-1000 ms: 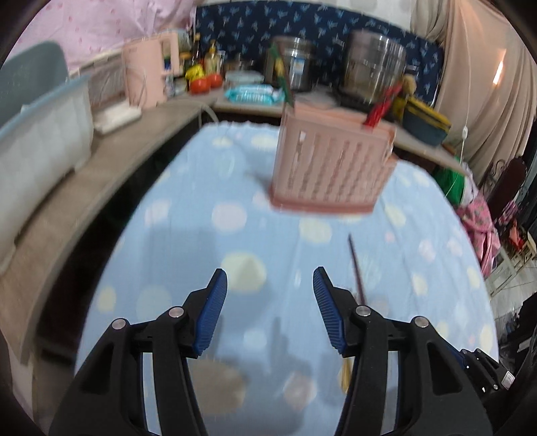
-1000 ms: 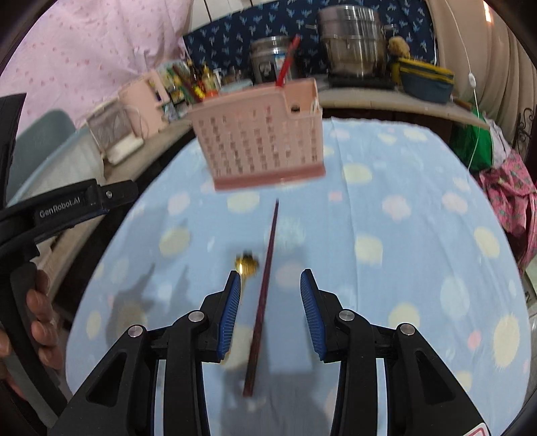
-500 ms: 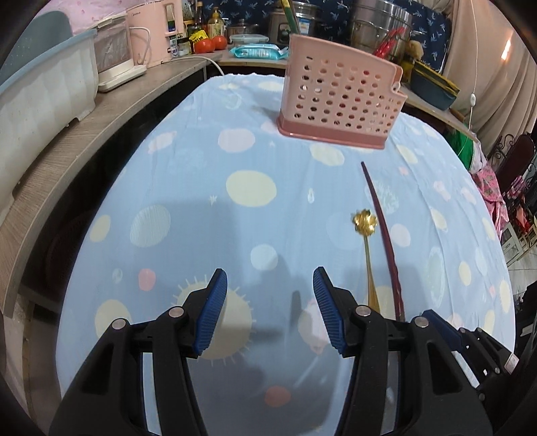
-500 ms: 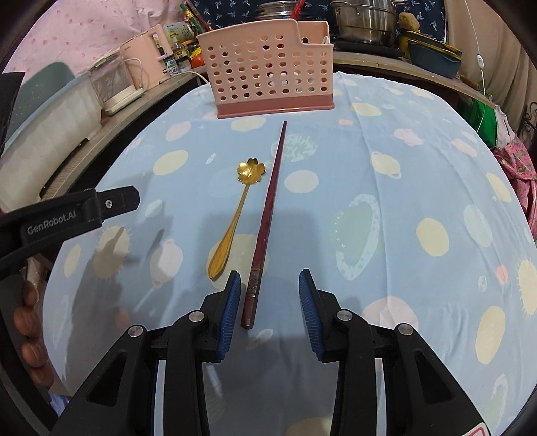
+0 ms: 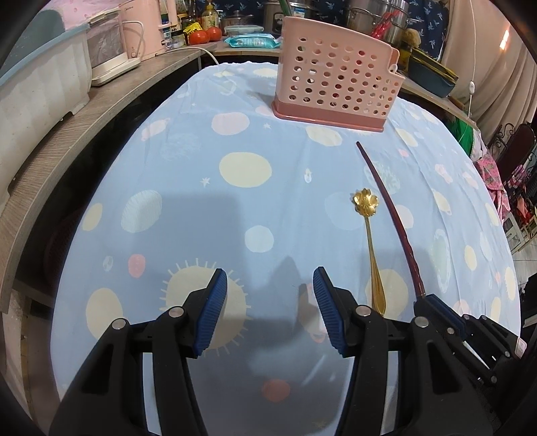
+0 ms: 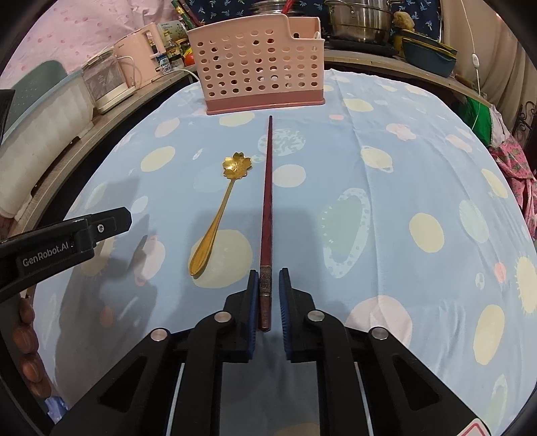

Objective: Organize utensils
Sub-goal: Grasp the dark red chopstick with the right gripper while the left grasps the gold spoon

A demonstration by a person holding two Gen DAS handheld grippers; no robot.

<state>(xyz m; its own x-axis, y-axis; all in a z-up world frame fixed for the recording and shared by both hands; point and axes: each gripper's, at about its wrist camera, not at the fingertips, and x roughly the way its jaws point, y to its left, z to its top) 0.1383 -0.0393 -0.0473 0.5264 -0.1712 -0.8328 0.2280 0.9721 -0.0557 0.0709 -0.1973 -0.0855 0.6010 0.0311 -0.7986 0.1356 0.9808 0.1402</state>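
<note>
A dark red chopstick (image 6: 267,201) lies on the spotted blue tablecloth, pointing at a pink perforated utensil basket (image 6: 258,75). A gold spoon with a flower-shaped bowl (image 6: 221,208) lies just left of it. My right gripper (image 6: 268,285) sits low over the chopstick's near end, its jaws narrowed around it with a small gap each side. My left gripper (image 5: 268,302) is open and empty over the cloth, left of the spoon (image 5: 367,234) and chopstick (image 5: 392,218). The basket (image 5: 335,80) stands at the far end.
A wooden counter (image 5: 84,110) runs along the left with a white tub (image 5: 37,87) and pink kettle (image 5: 147,26). Steel pots (image 6: 359,20) and a dark container (image 6: 429,50) stand behind the basket. The table edge drops off at the right.
Both grippers pulled back and down toward the table's near end. The right jaws narrowed around the chopstick's near end. The left gripper stayed open.
</note>
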